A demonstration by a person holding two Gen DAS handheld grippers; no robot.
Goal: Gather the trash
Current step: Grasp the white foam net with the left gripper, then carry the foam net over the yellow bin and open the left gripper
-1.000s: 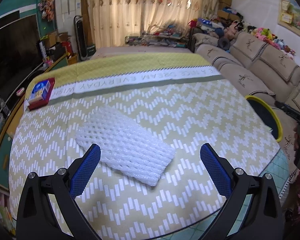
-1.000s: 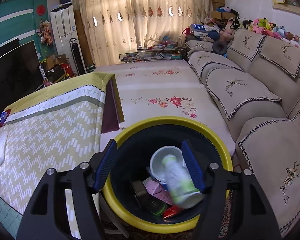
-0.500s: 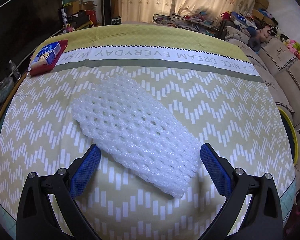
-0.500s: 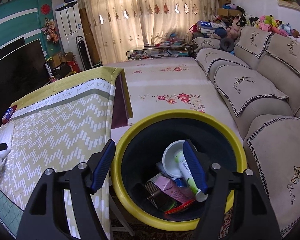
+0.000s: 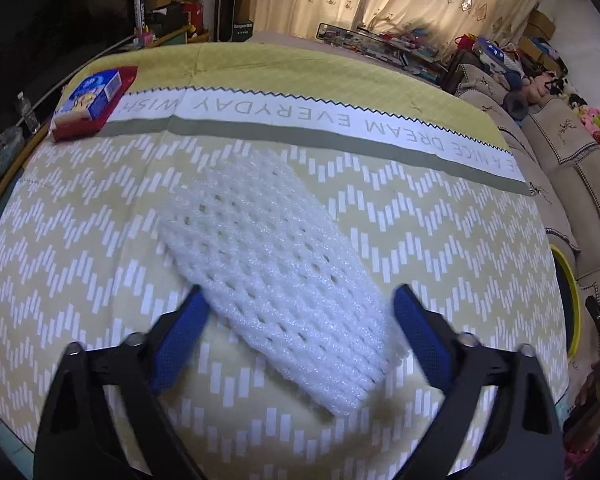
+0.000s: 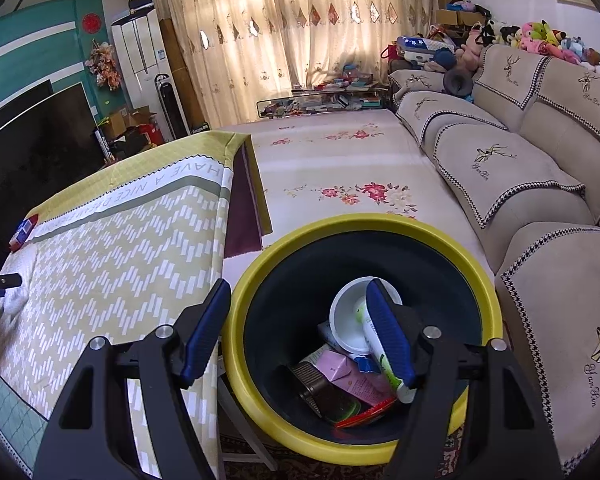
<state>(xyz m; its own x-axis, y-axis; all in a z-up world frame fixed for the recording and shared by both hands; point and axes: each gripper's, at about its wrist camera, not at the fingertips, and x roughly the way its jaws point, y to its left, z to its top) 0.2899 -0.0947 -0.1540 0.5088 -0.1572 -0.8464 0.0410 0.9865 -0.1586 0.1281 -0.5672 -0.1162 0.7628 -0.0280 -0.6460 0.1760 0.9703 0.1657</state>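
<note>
A white foam net sleeve (image 5: pixel 276 272) lies flat and slanted on the yellow zigzag tablecloth (image 5: pixel 80 240). My left gripper (image 5: pixel 298 292) points steeply down over its near end. Its jaws are closing with the foam between the blue pads (image 5: pixel 180 336), which reach the foam's edges without squashing it. My right gripper (image 6: pixel 299 284) hangs open and empty over the yellow-rimmed dark bin (image 6: pixel 340 224). Inside the bin lie a white bowl (image 6: pixel 346 320), a green-and-white bottle (image 6: pixel 382 356), a pink carton (image 6: pixel 348 376) and a tin (image 6: pixel 316 388).
A blue box on a red tray (image 5: pixel 90 100) sits at the table's far left corner. The bin's rim (image 5: pixel 572 280) shows past the table's right edge. A beige sofa (image 6: pixel 520 168) runs along the right, and a floral mat (image 6: pixel 340 168) covers the floor beyond the bin.
My left gripper came down and closer over the foam sleeve, and its jaws narrowed around it. In the right wrist view the bottle dropped into the bin and came to rest.
</note>
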